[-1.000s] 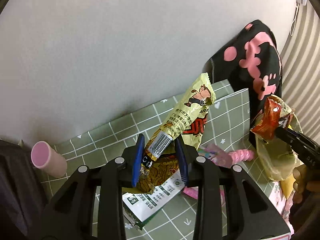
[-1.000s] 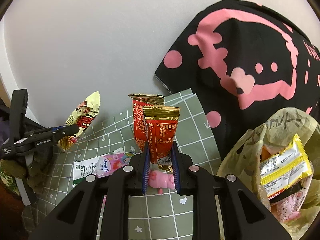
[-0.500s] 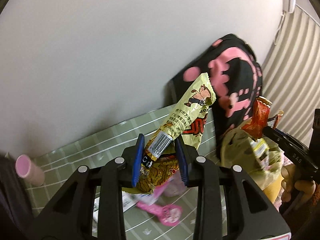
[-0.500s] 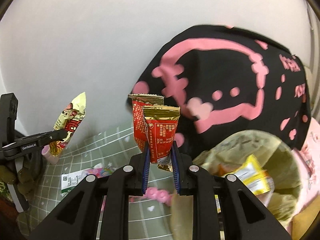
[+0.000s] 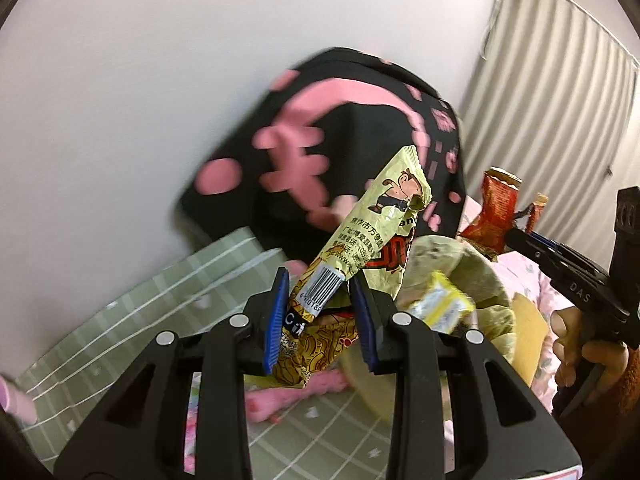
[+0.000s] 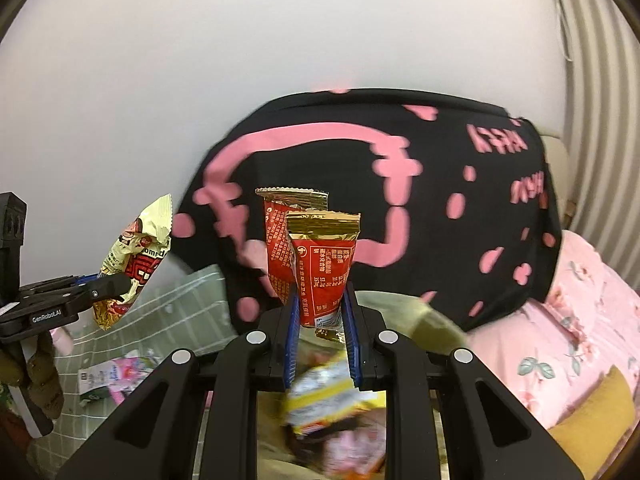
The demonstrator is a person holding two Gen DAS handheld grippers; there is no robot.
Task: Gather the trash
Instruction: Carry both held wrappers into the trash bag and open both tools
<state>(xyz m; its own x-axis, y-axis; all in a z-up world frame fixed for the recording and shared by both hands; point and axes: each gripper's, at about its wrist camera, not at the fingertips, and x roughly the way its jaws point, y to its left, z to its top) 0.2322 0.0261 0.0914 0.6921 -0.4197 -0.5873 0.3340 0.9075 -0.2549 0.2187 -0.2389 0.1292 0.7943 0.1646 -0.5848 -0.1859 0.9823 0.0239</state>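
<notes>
My left claw [image 5: 322,316] is clamped on a yellow snack wrapper [image 5: 376,236], held up just left of the open trash bag [image 5: 476,276]. My right claw [image 6: 322,336] grips two red sachets [image 6: 320,264] directly above that bag, which sits in front of the black-and-pink cloth [image 6: 440,200].

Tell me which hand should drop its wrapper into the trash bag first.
Right. The right tool, clamped on the red packets, looks directly over the open trash bag; the left tool, holding the yellow wrapper, sits beside it.
</notes>
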